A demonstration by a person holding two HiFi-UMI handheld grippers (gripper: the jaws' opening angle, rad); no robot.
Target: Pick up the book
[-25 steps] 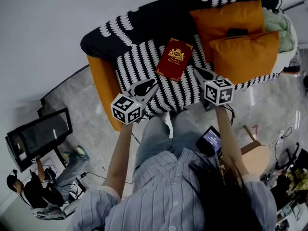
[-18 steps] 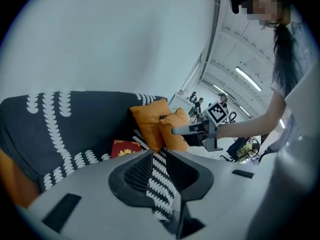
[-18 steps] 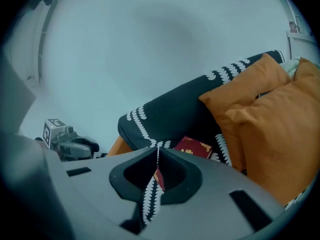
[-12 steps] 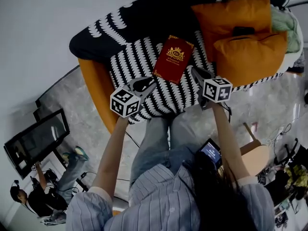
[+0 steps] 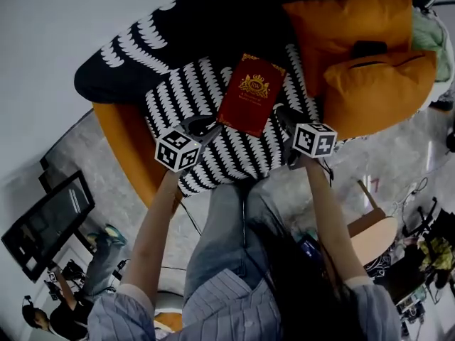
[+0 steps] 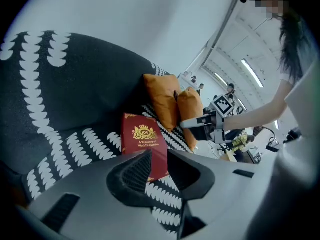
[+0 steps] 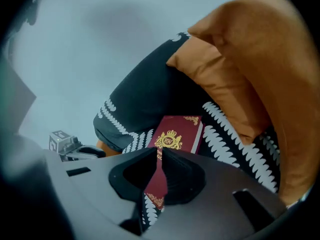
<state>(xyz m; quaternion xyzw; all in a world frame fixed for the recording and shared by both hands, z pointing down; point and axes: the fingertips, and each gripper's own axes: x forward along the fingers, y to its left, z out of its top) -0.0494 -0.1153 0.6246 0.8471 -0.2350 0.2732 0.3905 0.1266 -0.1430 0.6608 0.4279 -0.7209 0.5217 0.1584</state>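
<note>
A dark red book (image 5: 250, 94) with a gold crest lies flat on the black-and-white patterned seat (image 5: 188, 94). My left gripper (image 5: 202, 125) hovers just off the book's lower left corner. Its jaws are opening, with a narrow gap and nothing between them. In the left gripper view the book (image 6: 142, 134) lies just beyond the left gripper (image 6: 159, 154). My right gripper (image 5: 284, 114) is by the book's lower right edge, shut and empty. In the right gripper view the book (image 7: 177, 131) shows past the right gripper (image 7: 160, 151).
Two orange cushions (image 5: 355, 41) stand against the seat's right side, close to the right gripper. The seat has an orange side panel (image 5: 131, 144). On the floor are a monitor (image 5: 43, 222) at the left and a wooden stool (image 5: 373, 229) at the right.
Both grippers have sunk towards the seat and now flank the book's near end. The book has not moved.
</note>
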